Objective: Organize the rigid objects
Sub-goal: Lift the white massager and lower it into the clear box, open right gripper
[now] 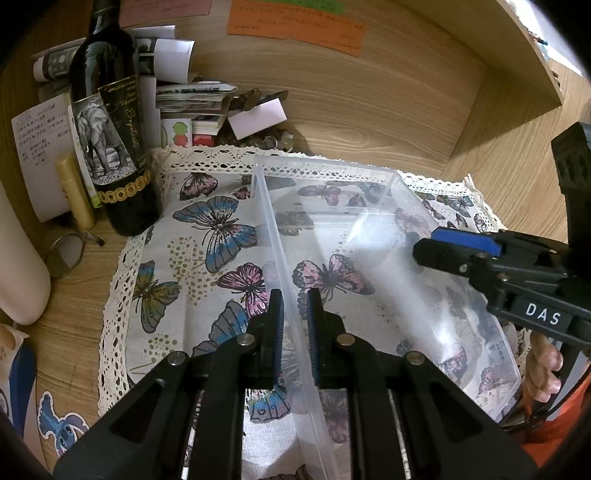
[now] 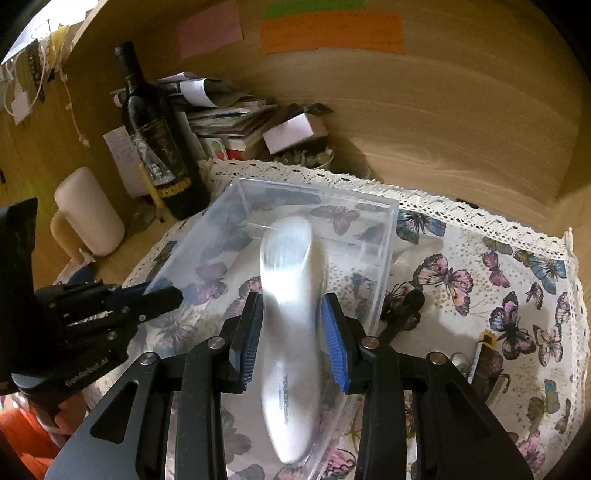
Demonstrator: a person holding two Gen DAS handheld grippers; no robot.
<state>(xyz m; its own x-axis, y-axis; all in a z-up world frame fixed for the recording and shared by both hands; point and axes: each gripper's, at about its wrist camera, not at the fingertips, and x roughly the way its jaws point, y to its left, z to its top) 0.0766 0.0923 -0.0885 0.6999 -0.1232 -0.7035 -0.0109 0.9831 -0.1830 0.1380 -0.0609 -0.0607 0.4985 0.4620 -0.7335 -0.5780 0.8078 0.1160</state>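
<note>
Lettering legible on the rig: "DAS" in white on the right gripper [image 1: 436,247] body, seen from the left wrist view; "GenRobot.AI" on the left gripper [image 2: 162,295] body, seen from the right wrist view.

Left gripper: fingers straddle the left wall of the clear plastic bin [image 1: 369,236], pads close to either side of the wall; firm contact cannot be confirmed.

Right gripper: pads pressed against both sides of a white handheld device [image 2: 291,295], which is held above the bin interior, wide end pointing away from the camera. Grey lettering runs along the device's narrow end; motion blur makes it unreadable.

Bin position: on the butterfly-print cloth [image 1: 207,229] with lace edging, on a wooden desk.

Wine bottle [image 1: 110,140]: upright beside the cloth's far left corner. Its label shows an elephant and the words "APPELLATION" and, in script, "Elephant".

Orange note [image 1: 295,26]: handwritten, fixed to the back panel, illegible.
</note>
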